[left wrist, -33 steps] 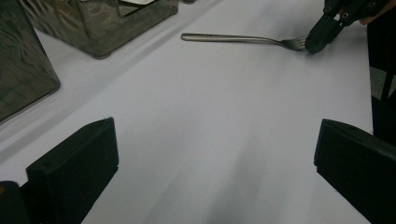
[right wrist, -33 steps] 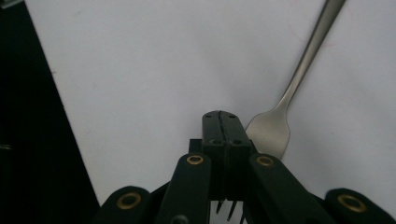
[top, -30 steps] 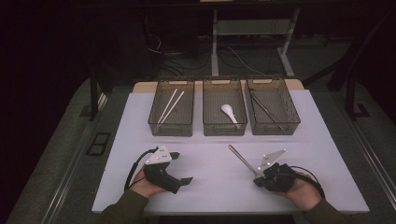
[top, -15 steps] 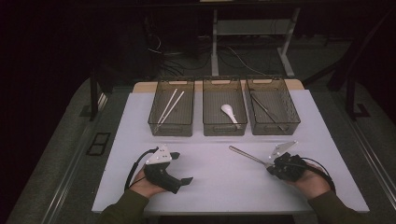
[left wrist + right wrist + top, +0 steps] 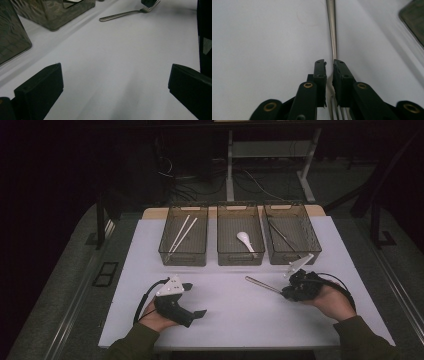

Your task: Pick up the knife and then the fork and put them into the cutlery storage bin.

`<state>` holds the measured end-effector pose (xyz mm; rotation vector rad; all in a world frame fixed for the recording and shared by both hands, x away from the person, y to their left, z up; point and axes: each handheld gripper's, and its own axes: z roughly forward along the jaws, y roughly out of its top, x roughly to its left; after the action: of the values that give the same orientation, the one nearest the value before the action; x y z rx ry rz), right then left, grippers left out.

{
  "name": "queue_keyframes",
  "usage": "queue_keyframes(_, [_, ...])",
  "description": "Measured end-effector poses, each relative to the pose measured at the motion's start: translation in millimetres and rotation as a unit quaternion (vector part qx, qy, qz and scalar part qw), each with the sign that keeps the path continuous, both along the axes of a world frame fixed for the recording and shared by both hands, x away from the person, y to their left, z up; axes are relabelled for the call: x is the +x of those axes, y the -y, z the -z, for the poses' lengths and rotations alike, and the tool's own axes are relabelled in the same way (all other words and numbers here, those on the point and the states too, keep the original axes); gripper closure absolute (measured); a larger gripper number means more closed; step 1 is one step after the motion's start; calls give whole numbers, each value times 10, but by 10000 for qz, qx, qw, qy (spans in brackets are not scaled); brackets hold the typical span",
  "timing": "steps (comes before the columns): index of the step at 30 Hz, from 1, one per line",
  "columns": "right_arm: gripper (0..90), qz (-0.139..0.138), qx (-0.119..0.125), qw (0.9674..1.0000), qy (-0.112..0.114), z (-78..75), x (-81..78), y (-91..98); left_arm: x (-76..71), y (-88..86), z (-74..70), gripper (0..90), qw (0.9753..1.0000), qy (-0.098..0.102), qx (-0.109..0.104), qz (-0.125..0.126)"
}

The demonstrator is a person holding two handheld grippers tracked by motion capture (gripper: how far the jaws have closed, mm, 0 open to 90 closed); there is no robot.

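Note:
A metal fork (image 5: 262, 284) lies on the white table, handle pointing left, tines at my right gripper (image 5: 286, 292). In the right gripper view the fork (image 5: 332, 30) runs forward from between the jaws of the right gripper (image 5: 329, 63). These jaws have just been opening. A narrow gap shows between the pads, so the fork sits between them without being pressed. My left gripper (image 5: 196, 300) rests at the front left with its jaws wide apart and nothing between them (image 5: 115, 82). The left gripper view shows the fork (image 5: 125, 15) far ahead.
Three clear bins stand in a row at the back. The left bin (image 5: 183, 261) holds chopsticks (image 5: 180, 235), the middle bin (image 5: 240, 261) a white spoon (image 5: 245, 240), and the right bin (image 5: 295, 256), just behind my right hand, dark utensils (image 5: 282, 235).
My right hand has carried the fork rightward and toward the right bin, and the handle has swung to point more to the left. The left gripper has stayed put.

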<state>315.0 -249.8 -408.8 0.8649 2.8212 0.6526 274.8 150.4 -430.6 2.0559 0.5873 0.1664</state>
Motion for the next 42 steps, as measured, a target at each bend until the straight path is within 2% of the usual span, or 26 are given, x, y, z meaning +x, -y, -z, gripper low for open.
queue_keyframes(5, [774,-183,-263,9994,-118,-6,204,-148,-1,-3,-1,0,10000,3,-5,-1])
queue_keyframes(7, [768,-272,-411,9984,-268,12,269,-210,0,-4,0,0,10000,-3,-12,-4])
queue_keyframes(11, [768,-377,-698,9961,-378,52,360,-309,0,-4,0,0,10000,-6,-18,6])
queue_keyframes(16, [777,-500,-912,9933,-502,89,409,-388,1,-4,1,0,10000,-9,-4,8])
queue_keyframes(20, [798,-452,-1101,9912,-575,100,409,-436,2,-2,3,0,10000,-16,-8,7])
queue_keyframes(26, [808,-499,-1245,9892,-594,104,421,-473,5,1,8,0,10000,-21,5,14])
queue_keyframes(30, [838,-531,-1479,9861,-548,104,428,-519,4,2,8,0,10000,-20,9,20])
queue_keyframes(32, [842,-518,-1510,9856,-551,103,428,-529,4,1,7,0,10000,-22,7,18])
queue_keyframes(36, [845,-496,-1415,9870,-581,100,434,-503,5,-1,6,0,10000,-21,6,17])
queue_keyframes(40, [846,-317,-1193,9903,-645,75,420,-451,5,-1,6,0,10000,-21,6,19])
queue_keyframes(42, [846,-276,-1089,9919,-591,46,418,-410,4,-1,6,0,10000,-22,4,18])
